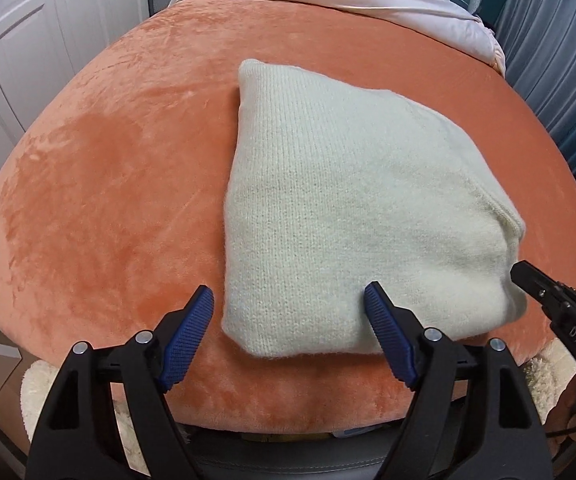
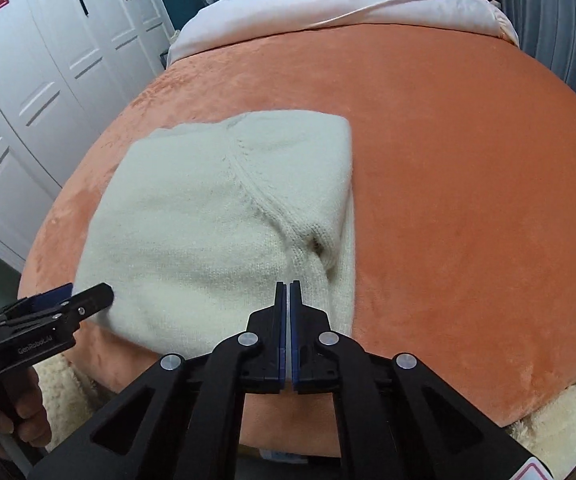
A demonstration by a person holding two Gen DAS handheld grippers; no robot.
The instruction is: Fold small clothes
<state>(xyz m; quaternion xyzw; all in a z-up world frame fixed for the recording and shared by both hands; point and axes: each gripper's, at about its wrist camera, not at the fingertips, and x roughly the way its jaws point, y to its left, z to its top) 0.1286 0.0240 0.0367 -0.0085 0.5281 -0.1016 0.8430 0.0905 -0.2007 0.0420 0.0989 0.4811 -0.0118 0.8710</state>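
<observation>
A cream knitted sweater [image 1: 352,208] lies folded into a thick, roughly square bundle on the orange plush blanket [image 1: 108,200]. My left gripper [image 1: 290,298] is open, its blue pads astride the sweater's near left corner, just above it. The sweater also shows in the right wrist view [image 2: 216,216], with a raglan seam running across its top. My right gripper [image 2: 288,286] is shut with nothing between its pads, hovering over the sweater's near right edge. Its tip shows at the right in the left wrist view [image 1: 528,280]. The left gripper shows at the left of the right wrist view [image 2: 84,298].
The orange blanket [image 2: 468,200] covers the bed's foot. A pale pink duvet [image 2: 328,4] lies bunched at the far end. White wardrobe doors [image 2: 48,80] stand on the left, grey-blue curtains [image 1: 560,80] on the right. A fluffy cream throw [image 2: 560,424] hangs below the near edge.
</observation>
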